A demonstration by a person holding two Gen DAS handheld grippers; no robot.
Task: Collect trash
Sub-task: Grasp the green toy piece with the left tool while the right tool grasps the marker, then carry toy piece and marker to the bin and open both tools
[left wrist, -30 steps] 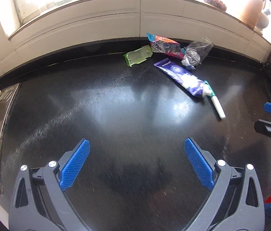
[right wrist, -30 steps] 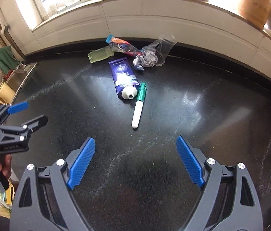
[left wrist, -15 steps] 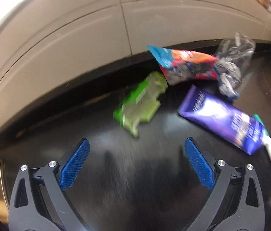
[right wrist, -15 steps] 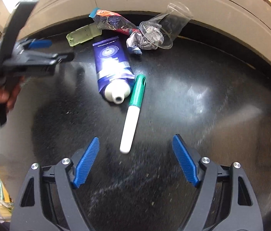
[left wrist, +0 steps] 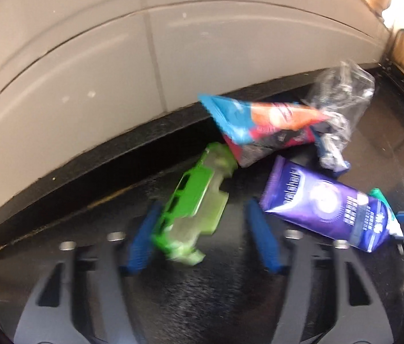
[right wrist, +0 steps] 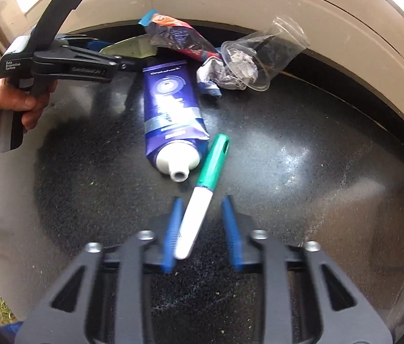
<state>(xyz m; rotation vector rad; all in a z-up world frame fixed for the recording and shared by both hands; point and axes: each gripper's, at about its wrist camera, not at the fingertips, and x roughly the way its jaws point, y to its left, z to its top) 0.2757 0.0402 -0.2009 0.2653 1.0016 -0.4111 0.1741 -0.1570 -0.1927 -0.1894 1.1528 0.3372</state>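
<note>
Marker [right wrist: 202,200]: lies on black surface [right wrist: 302,149], long axis diagonal, green cap pointing away up-right, white end between right hand-held gripper [right wrist: 202,230] jaws, just closing, pads not visibly touching. Green plastic piece [left wrist: 193,209]: diagonal, between left hand-held gripper [left wrist: 202,238] jaws, closing, left pad touching.

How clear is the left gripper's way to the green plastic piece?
Likely yes: the green plastic piece already lies between the left gripper's jaws, which have just been closing. Nothing covers it, though its far end meets the snack wrapper.
</note>
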